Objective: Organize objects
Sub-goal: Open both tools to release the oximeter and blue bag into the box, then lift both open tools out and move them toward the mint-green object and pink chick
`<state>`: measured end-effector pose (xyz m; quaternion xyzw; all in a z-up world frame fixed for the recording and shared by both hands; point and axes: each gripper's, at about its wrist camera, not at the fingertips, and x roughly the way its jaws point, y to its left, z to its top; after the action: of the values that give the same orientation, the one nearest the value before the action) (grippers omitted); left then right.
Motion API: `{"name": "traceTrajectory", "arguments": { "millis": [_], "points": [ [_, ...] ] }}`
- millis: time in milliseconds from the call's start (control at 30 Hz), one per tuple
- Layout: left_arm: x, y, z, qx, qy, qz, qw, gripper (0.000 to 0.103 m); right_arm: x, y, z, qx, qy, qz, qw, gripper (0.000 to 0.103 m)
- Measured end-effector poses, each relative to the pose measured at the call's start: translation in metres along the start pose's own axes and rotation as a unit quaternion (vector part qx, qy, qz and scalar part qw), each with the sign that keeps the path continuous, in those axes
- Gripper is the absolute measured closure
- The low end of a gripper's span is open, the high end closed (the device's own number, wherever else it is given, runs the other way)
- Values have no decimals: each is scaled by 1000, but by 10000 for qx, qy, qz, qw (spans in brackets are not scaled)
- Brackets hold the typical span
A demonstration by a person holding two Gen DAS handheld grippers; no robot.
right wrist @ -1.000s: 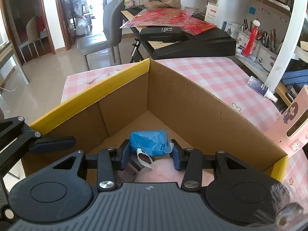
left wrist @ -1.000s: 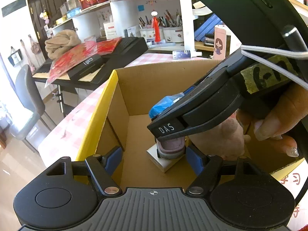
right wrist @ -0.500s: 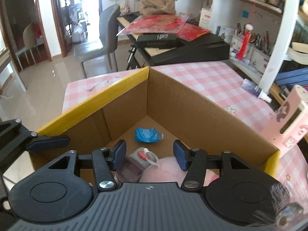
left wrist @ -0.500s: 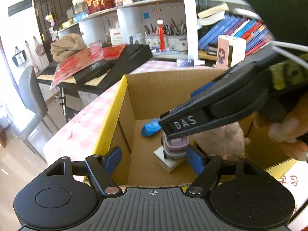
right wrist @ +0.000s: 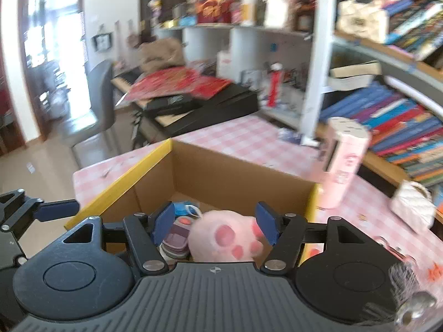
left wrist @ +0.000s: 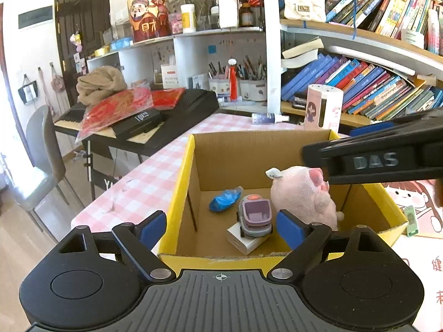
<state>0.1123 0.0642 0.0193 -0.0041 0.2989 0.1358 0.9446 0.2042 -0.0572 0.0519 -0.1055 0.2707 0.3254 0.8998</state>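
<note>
Seen from the left wrist, a grey chair (left wrist: 41,166) stood at 9 o'clock beside a keyboard (left wrist: 166,113) piled with red packets. The pink checked table (left wrist: 144,182) ran toward 12 o'clock, and on it sat the cardboard box (left wrist: 177,193) with its yellow rim. The left gripper (left wrist: 221,225) was spread wide over the near rim, grasping nothing. Inside the box, from left to right, lay a blue wrapped item (left wrist: 225,199) on the floor at about 11 o'clock, a purple toy car (left wrist: 254,215) resting on a small white box (left wrist: 243,242), and a pink plush pig (left wrist: 304,196) leaning at the right wall. The right gripper (left wrist: 373,160) reached in from 3 o'clock above the pig. Behind it, at 1 o'clock, a pink cylinder (left wrist: 322,108) stood near the bookshelf (left wrist: 373,83).

The right wrist view was blurred. There the right gripper (right wrist: 216,222) was released, its 2 blue pads apart, with the pig (right wrist: 227,235) lying loose below between them.
</note>
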Motion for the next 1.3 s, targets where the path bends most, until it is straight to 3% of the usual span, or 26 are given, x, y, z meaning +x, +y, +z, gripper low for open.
{"name": "traceTrajectory", "arguments": {
  "millis": [267, 567, 900, 1300],
  "points": [
    [-18, 11, -12, 11, -73, -111, 9999, 14, -43, 4, -31, 496, -422, -800, 9947, 33],
    [-39, 20, -37, 111, 61, -222, 9997, 14, -69, 16, -79, 918, -406, -1630, 9815, 26],
    [-59, 24, -61, 287, 274, -409, 9984, 13, -83, 44, -112, 997, 7, -1748, 9796, 18],
    [-73, 13, -80, 554, 477, -715, 9948, 8, -102, 56, -141, 1165, 300, -1948, 9734, 15]
  ]
}}
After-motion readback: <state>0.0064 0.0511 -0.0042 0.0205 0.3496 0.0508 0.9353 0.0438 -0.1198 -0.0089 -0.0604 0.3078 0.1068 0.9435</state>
